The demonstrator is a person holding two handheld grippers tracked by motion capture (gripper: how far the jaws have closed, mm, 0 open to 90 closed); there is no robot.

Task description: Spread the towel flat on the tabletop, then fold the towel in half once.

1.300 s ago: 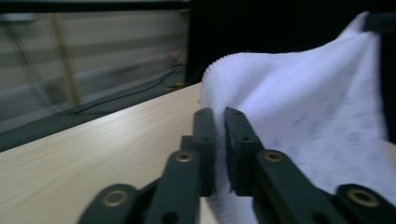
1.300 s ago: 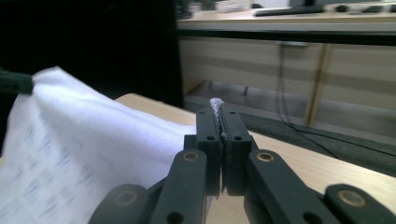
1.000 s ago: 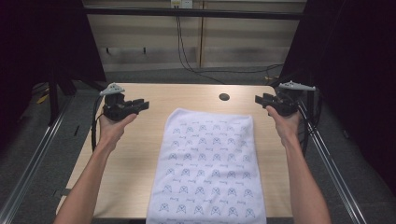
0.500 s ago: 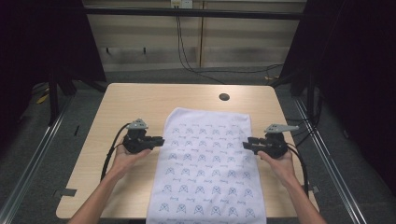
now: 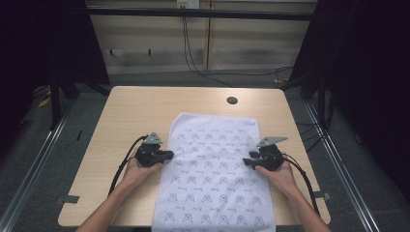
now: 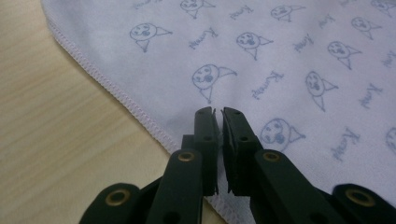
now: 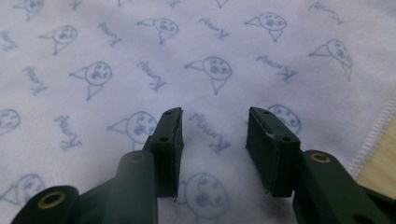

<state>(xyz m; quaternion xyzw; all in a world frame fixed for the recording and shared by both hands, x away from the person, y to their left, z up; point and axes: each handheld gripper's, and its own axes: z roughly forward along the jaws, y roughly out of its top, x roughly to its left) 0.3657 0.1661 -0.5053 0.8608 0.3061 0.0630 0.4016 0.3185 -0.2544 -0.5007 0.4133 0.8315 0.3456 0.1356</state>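
White printed towel (image 5: 215, 174) lies flat on the bench (image 5: 130, 111), its near end running off the front edge. I have brought both hands down from the far corners to its long sides. My left gripper (image 6: 218, 122) has just been closing and its jaws are almost together at the stitched hem; I cannot tell whether cloth is caught between them. My right gripper (image 7: 215, 128) hovers spread over the towel just inside its hem. I judge a fold is starting. The towel's near corners are cut off.

Both tools (image 5: 167, 155) lowered onto towel (image 5: 212, 145)
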